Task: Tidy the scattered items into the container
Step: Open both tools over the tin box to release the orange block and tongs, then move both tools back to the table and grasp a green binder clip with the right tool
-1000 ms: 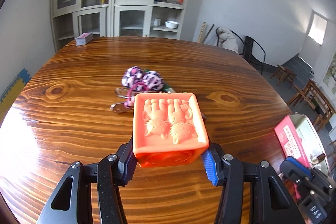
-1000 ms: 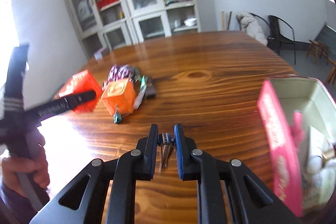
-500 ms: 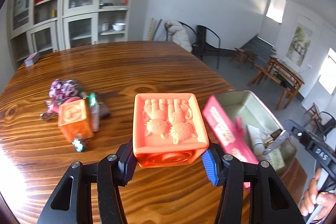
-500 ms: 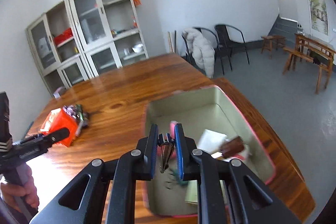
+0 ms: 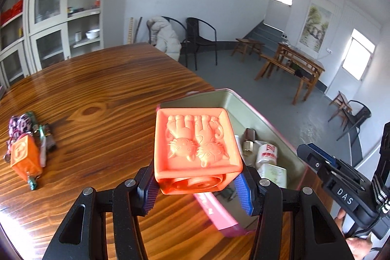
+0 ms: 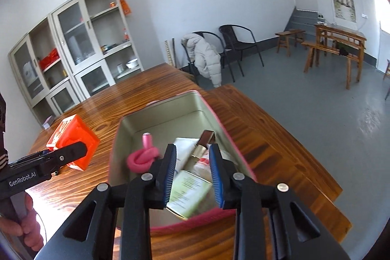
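Far left on the wooden table (image 5: 102,89), the leftover pile: a pink-black patterned bundle (image 5: 19,122), a small orange block (image 5: 25,158) w/ a raised letter on its face, and thin green bits beside it – too small to name. All well apart from the tin. My left gripper (image 5: 195,189) is clamped on the big orange toy block (image 5: 196,148), blue pads (image 5: 242,194) pressing its two sides; top face has two embossed cats. I'm holding it above the table, right at the near-left corner of the container, partly over its rim. In the right wrist view that same block (image 6: 75,138) sits just left of the tin, w/ the left gripper's black finger across it and my left hand (image 6: 26,228) on the handle at the bottom-left edge. Next, the container (image 6: 219,118) itself: an open rectangular tin, pink outside, pale green-grey inside, near the table's right edge. Inside: a knotted pink rubbery loop (image 6: 142,157) at the left, then papers / a printed leaflet (image 6: 190,189), a gold-and-brown lipstick-like tube (image 6: 203,144) leaning diagonally. My right gripper (image 6: 192,177) hovers over the tin's near end; its jaws have just been opening, now parted, nothing pinched between the pads, only the tin's contents visible below thru the gap. Far right of the left view, the right gripper body (image 5: 341,177) shows, marked DAS.
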The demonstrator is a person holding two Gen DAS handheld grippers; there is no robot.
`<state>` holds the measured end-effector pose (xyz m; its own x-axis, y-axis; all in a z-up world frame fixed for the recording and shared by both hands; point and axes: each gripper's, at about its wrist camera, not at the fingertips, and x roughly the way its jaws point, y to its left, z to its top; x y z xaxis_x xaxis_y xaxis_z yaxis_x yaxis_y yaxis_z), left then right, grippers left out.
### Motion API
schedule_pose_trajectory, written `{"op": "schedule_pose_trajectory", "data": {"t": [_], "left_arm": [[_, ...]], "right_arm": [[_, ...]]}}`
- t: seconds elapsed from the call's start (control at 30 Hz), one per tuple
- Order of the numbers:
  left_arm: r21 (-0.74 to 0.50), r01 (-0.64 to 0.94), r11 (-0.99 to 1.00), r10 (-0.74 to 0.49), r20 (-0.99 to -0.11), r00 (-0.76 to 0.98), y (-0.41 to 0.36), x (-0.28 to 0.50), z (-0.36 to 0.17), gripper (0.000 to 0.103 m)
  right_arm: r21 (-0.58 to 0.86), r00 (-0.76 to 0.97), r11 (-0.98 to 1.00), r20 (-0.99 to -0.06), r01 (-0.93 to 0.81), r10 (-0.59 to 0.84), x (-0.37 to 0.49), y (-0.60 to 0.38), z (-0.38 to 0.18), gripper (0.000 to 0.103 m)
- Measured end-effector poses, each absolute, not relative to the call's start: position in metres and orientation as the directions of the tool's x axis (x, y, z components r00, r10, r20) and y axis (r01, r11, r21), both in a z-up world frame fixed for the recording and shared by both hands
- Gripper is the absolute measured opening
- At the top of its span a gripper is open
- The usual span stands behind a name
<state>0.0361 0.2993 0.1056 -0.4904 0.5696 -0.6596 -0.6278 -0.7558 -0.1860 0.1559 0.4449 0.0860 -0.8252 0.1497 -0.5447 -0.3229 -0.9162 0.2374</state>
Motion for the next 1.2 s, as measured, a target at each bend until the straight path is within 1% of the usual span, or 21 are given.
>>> {"op": "schedule_pose_trajectory", "data": {"t": [0.07,0.1,0.13,0.17,0.2,0.23,0.27,0.33,0.47,0.6,0.73,1.07,1.2], "left_arm": [[-0.185,-0.645,-0.742,0.579,-0.662,-0.476,0.313,0.038,0.106,0.055],[-0.183,-0.653,-0.735,0.583,-0.663,-0.47,0.318,0.039,0.106,0.056],[-0.18,-0.661,-0.729,0.585,-0.665,-0.464,0.324,0.039,0.105,0.056],[-0.176,-0.667,-0.724,0.586,-0.667,-0.46,0.329,0.039,0.105,0.059],[-0.173,-0.671,-0.721,0.586,-0.669,-0.458,0.333,0.04,0.104,0.064],[-0.167,-0.669,-0.724,0.582,-0.668,-0.463,0.335,0.043,0.104,0.082],[-0.159,-0.664,-0.731,0.579,-0.661,-0.478,0.335,0.046,0.104,0.093],[-0.141,-0.652,-0.745,0.57,-0.642,-0.512,0.331,0.049,0.105,0.094],[-0.106,-0.61,-0.785,0.519,-0.649,-0.556,0.32,0.041,0.103,0.094],[-0.143,-0.568,-0.81,0.506,-0.66,-0.556,0.301,0.033,0.098,0.094],[-0.155,-0.528,-0.835,0.481,-0.669,-0.566,0.282,0.028,0.092,0.094],[-0.14,-0.422,-0.896,0.395,-0.684,-0.613,0.22,0.022,0.078,0.094],[-0.112,-0.354,-0.929,0.329,-0.688,-0.647,0.184,0.017,0.073,0.094]], "right_arm": [[0.238,-0.826,-0.91,-0.538,-0.34,0.168,0.161,0.448,0.087,0.037],[0.239,-0.827,-0.907,-0.534,-0.346,0.175,0.164,0.45,0.088,0.041],[0.241,-0.828,-0.905,-0.53,-0.351,0.181,0.167,0.453,0.088,0.048],[0.243,-0.829,-0.902,-0.527,-0.357,0.186,0.169,0.455,0.088,0.052],[0.244,-0.83,-0.9,-0.524,-0.362,0.192,0.171,0.456,0.088,0.059],[0.245,-0.831,-0.898,-0.52,-0.366,0.197,0.173,0.456,0.089,0.065],[0.246,-0.832,-0.897,-0.517,-0.368,0.2,0.174,0.456,0.089,0.067],[0.245,-0.835,-0.898,-0.514,-0.366,0.2,0.173,0.455,0.09,0.072],[0.25,-0.839,-0.901,-0.511,-0.353,0.187,0.173,0.452,0.089,0.076],[0.254,-0.841,-0.908,-0.516,-0.332,0.163,0.169,0.443,0.088,0.079],[0.261,-0.846,-0.915,-0.514,-0.309,0.139,0.167,0.432,0.09,0.082],[0.248,-0.857,-0.947,-0.513,-0.206,0.051,0.151,0.383,0.094,0.083],[0.233,-0.857,-0.964,-0.515,-0.131,-0.008,0.141,0.353,0.097,0.083]]}}
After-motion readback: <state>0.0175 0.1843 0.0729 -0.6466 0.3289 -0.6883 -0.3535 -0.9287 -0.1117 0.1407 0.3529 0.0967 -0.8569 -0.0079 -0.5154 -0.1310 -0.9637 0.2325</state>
